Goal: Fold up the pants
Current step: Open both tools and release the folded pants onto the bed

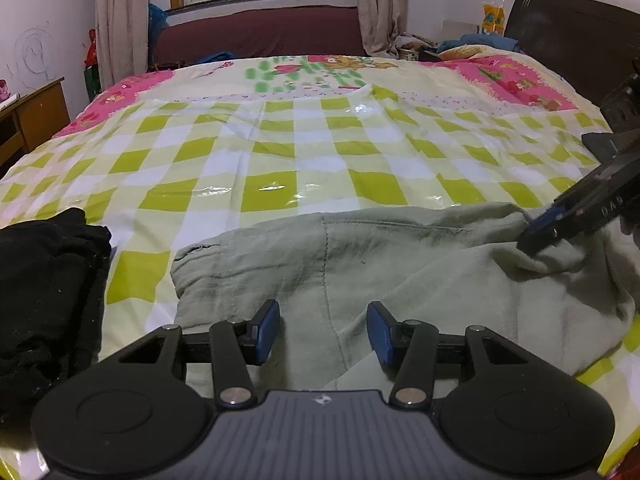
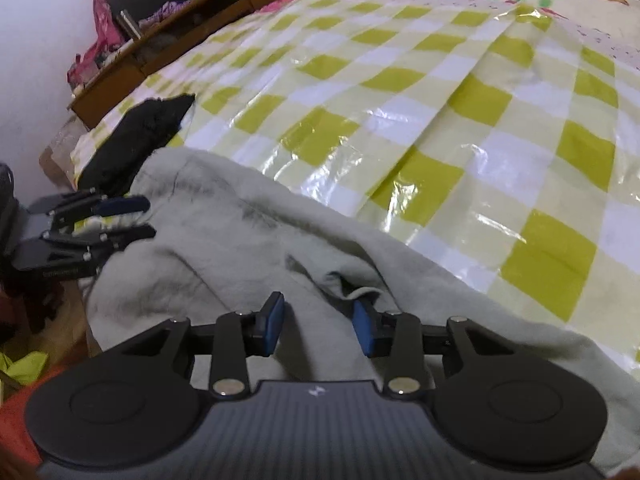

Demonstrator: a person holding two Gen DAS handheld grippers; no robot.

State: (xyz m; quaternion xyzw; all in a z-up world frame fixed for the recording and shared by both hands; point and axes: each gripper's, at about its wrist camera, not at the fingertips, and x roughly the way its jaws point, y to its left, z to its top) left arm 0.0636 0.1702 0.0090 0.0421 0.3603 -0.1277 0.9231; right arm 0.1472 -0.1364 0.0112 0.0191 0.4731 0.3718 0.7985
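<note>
My left gripper [image 1: 323, 330] jaws released over pale green cotton pants [image 1: 360, 264]; right gripper [image 2: 319, 326] released too, straddling raised fold, likely ready to pinch.

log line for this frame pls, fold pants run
phase: pre-grasp | left gripper: open over green pants | right gripper: open, at pants fold | black garment: left, untouched

The pants [image 1: 360, 264] are pale grey-green, and a black garment [image 1: 48, 280] lies beside them. The bed cover [image 1: 280, 148] is checked in lime green, white and pale yellow, with pink cartoon-printed patches farther off. Both grippers [image 1: 323, 332] [image 2: 319, 328] are black with blue pads [image 1: 269, 330]; the curtains [image 1: 120, 16] are beige.
</note>
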